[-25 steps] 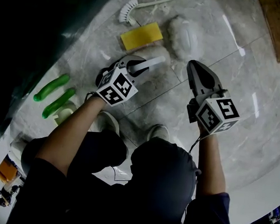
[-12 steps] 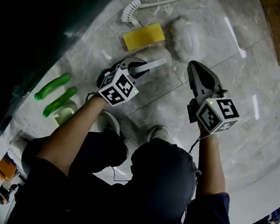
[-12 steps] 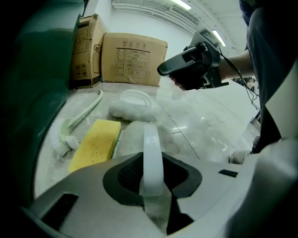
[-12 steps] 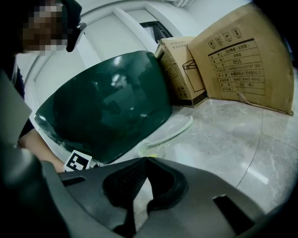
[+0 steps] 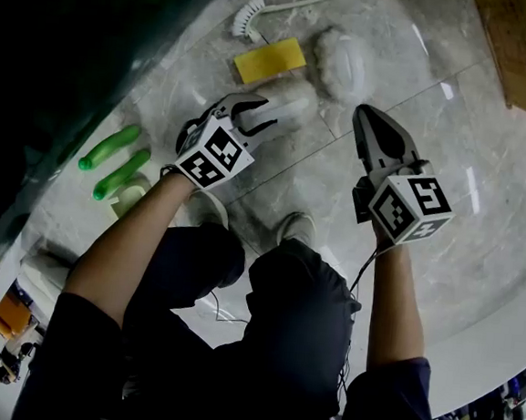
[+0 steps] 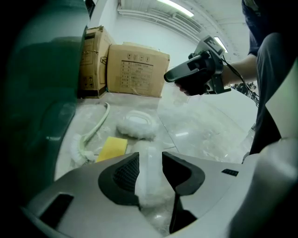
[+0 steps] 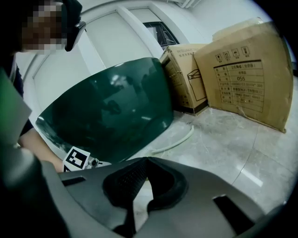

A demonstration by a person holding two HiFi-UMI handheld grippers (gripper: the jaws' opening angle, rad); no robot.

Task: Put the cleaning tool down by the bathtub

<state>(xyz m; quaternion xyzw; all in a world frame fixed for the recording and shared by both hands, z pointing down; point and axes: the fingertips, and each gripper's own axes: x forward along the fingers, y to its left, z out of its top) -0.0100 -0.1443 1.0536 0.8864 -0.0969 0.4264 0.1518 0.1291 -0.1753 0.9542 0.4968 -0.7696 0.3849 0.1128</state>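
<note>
White and fluffy, the cleaning tool (image 5: pixel 295 104) lies on the grey marble floor (image 5: pixel 481 224) near the dark green bathtub (image 5: pixel 66 59), between the jaws of your left gripper (image 5: pixel 253 112), which are opening around its handle. Your right gripper (image 5: pixel 363 113) hangs apart to the right, jaws together on nothing; a yellow sponge (image 5: pixel 270 60) lies just beyond the tool.

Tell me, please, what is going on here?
A person stands beside the dark green bathtub with a gripper in each hand. The left gripper is opening its jaws around a white cleaning tool at the floor, near a yellow sponge and fluffy pad. The right gripper is shut and empty.
</note>
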